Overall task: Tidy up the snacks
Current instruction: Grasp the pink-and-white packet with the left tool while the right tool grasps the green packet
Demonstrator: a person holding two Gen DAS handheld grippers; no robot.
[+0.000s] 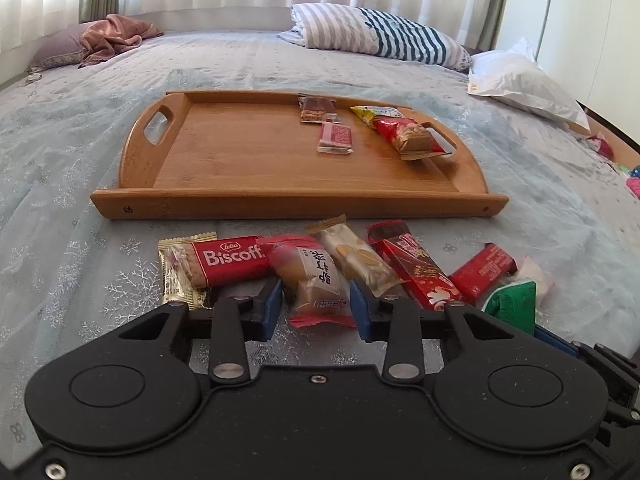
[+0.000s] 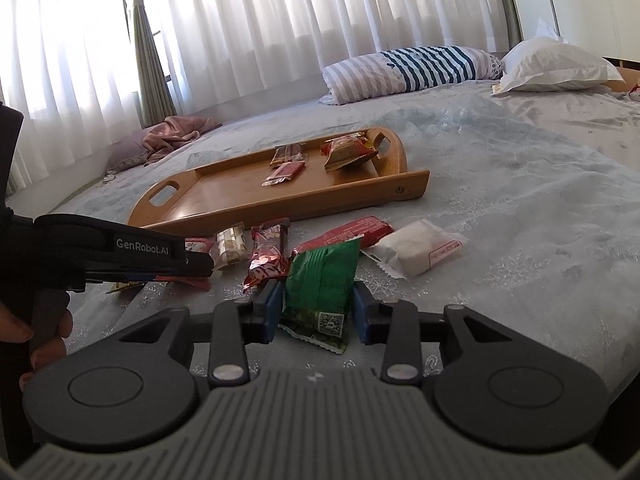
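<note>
Wooden tray [image 1: 168, 168] holding four snacks, loose wrapped snacks [image 1: 236, 260] beside it

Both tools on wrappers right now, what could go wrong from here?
1. The left tool pinches the clear-wrapped cake near its crimped end; soft film could slip on lifting.
2. That cake overlaps the Biscoff pack and the cracker pack, so lifting may drag them.
3. The right tool holds the green packet by its lower part. The packet may flop and catch the wooden tray rim.
</note>
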